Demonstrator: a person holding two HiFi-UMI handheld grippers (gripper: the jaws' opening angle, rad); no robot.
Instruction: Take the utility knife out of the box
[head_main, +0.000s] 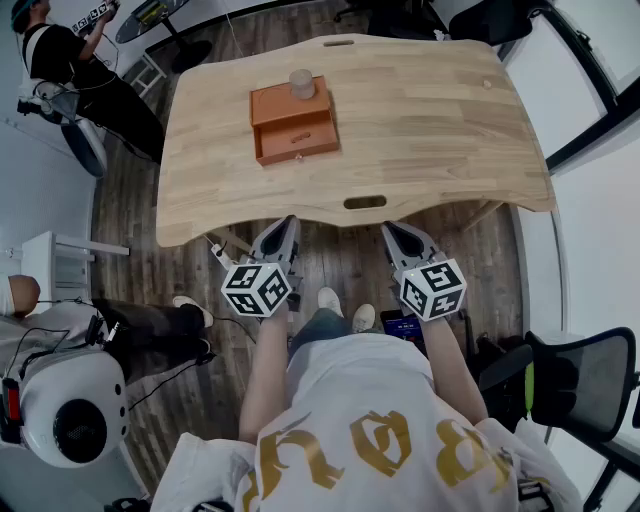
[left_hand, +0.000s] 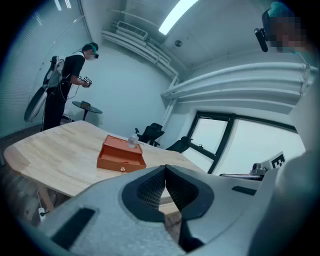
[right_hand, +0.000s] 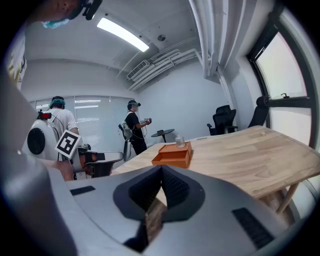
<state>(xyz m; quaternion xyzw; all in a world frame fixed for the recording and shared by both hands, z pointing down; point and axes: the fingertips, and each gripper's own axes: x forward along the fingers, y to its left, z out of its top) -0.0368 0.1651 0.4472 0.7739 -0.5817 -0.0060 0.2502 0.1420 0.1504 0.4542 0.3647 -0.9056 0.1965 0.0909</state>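
Both the left gripper (head_main: 288, 224) and right gripper (head_main: 392, 230) are pressed together, empty, and yanking the box (head_main: 278, 102) drawer (head_main: 298, 142) carelessly could tip that little jar (head_main: 302, 83) on top.

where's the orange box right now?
Head view: the orange box sits on the wooden table, left of centre and toward the far side, with a small clear container on top of it.
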